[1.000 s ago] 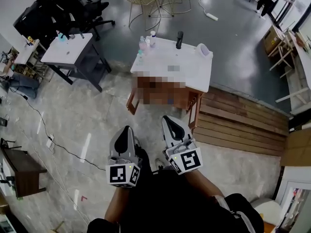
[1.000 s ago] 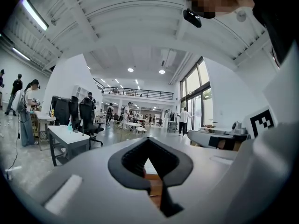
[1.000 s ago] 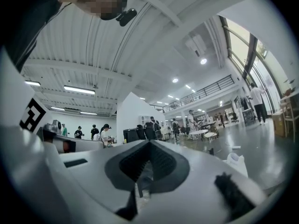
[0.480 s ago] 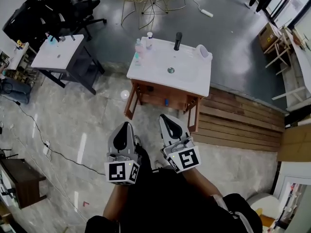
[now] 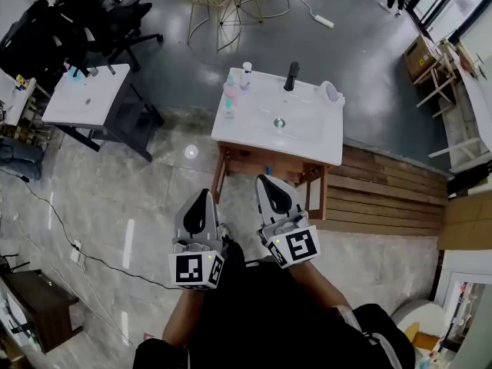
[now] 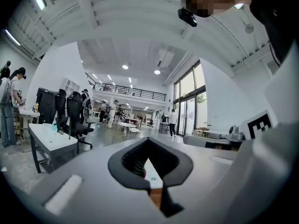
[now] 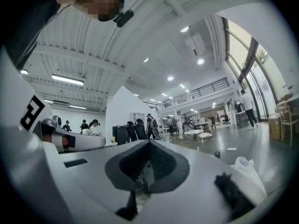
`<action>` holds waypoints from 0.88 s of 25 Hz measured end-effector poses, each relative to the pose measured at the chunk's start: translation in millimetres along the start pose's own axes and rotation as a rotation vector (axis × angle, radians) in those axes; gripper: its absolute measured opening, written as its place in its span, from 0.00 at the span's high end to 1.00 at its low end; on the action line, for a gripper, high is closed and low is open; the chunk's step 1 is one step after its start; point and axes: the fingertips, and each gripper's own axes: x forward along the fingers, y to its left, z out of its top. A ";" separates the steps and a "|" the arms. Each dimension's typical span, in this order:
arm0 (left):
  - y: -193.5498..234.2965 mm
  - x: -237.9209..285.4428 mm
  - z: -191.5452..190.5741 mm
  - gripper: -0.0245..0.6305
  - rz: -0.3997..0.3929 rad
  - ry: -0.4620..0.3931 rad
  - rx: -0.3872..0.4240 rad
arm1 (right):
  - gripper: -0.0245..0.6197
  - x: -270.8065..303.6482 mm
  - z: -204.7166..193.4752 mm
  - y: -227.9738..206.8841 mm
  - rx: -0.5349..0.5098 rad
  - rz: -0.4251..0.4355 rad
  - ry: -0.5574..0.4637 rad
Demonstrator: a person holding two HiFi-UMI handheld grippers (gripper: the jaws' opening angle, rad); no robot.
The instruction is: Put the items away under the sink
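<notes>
I am holding the left tongs (image 5: pixel 202 195) and the right tongs (image 5: pixel 266 180) side by side in front of me, both pinched fully together with nothing between them. Ahead of their tips the white sink bench (image 5: pixel 307 141) is standing on its wooden frame. The bottles (image 5: pixel 231 91) are clustering at its far left corner, and the black faucet (image 5: pixel 290 75) is rising from the back rim.
</notes>
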 end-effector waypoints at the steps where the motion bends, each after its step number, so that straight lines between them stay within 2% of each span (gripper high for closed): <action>1: 8.3 4.9 2.5 0.95 -0.008 -0.001 0.002 | 0.95 10.0 0.0 1.1 -0.002 -0.009 -0.001; 12: 89.9 63.2 15.8 0.95 -0.089 -0.006 -0.010 | 0.95 106.2 -8.0 3.7 -0.010 -0.087 0.003; 22: 114.9 107.8 7.0 0.95 -0.105 0.016 -0.027 | 0.95 148.9 -30.3 -23.9 -0.017 -0.131 0.037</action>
